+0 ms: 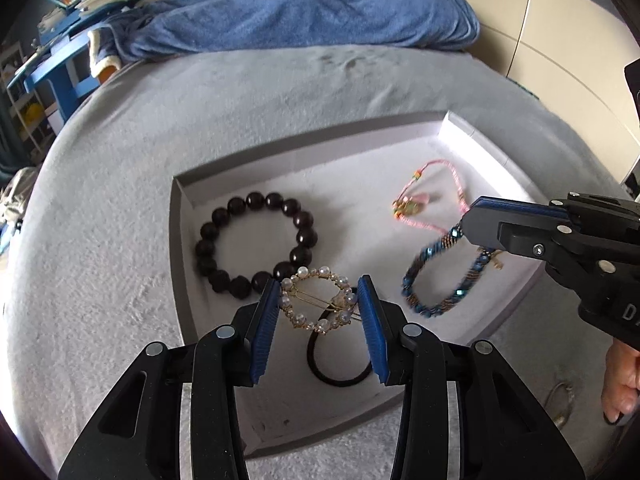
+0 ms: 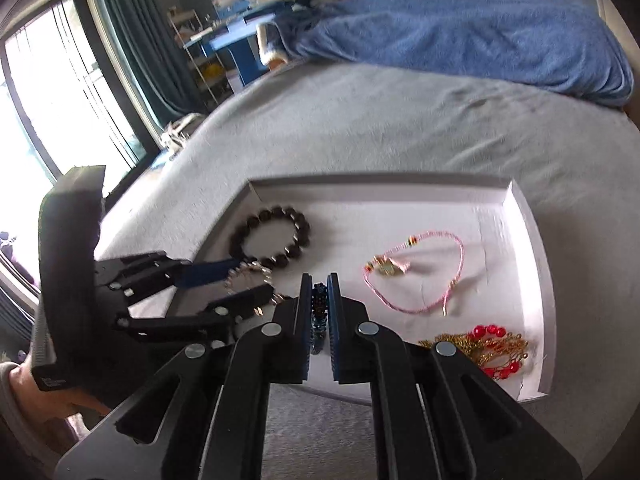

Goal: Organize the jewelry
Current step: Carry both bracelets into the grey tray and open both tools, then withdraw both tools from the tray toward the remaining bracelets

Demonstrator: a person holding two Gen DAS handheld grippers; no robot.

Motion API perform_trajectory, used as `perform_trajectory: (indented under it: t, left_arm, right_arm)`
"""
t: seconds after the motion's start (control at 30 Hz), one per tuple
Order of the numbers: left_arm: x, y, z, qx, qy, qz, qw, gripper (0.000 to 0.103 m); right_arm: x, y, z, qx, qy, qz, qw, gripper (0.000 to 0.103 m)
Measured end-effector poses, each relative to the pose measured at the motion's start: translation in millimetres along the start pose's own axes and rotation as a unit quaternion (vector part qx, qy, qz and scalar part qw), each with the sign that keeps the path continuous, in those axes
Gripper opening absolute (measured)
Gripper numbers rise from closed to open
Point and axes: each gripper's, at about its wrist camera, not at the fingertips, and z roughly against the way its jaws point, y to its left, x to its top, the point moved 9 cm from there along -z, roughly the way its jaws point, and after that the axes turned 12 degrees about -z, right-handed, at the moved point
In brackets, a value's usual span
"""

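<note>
Dark bead bracelet (image 1: 256, 245), pink cord bracelet (image 1: 436, 196), white tray (image 1: 304, 164)

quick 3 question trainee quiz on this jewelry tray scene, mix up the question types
1. True or false: the right claw is shut on the blue beaded bracelet.
2. Which item sits between the pads of the left claw? A) dark bead bracelet B) pearl ring clip C) pink cord bracelet
3. Fill in: the red and gold piece lies in the tray's near ____ corner in the right wrist view.

Key
1. True: its pads press on the bracelet from both sides.
2. B: the clip sits between the pads; whether they touch it is unclear.
3. right
</note>
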Motion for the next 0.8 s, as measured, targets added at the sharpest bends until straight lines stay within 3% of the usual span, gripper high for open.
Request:
perform_trajectory:
  t: [0.23, 0.53, 0.6, 0.8]
  left_arm:
    - [-10, 5, -9, 0.008, 0.023, 0.007, 0.9997, 0.043]
    - [-5, 10, 13, 0.032, -0.005, 0.003, 0.9995, 0.068]
    - [-5, 12, 21, 0.033, -0.012, 0.013, 0.9993, 0.073]
    - [-10, 14, 45, 0.034, -0.031, 0.033, 0.9984, 0.077]
  right_arm:
    - [-6, -24, -13, -0.030, 0.010, -0.012, 0.999, 0.007]
    - [-4, -29, 2, -0.042, -0.005, -0.003, 0.999, 0.010]
    - [-4, -31, 9, -0.043, -0.012, -0.002, 0.999, 0.023]
    - [-9, -36, 34, -0.048, -0.031, -0.004, 0.998, 0.034]
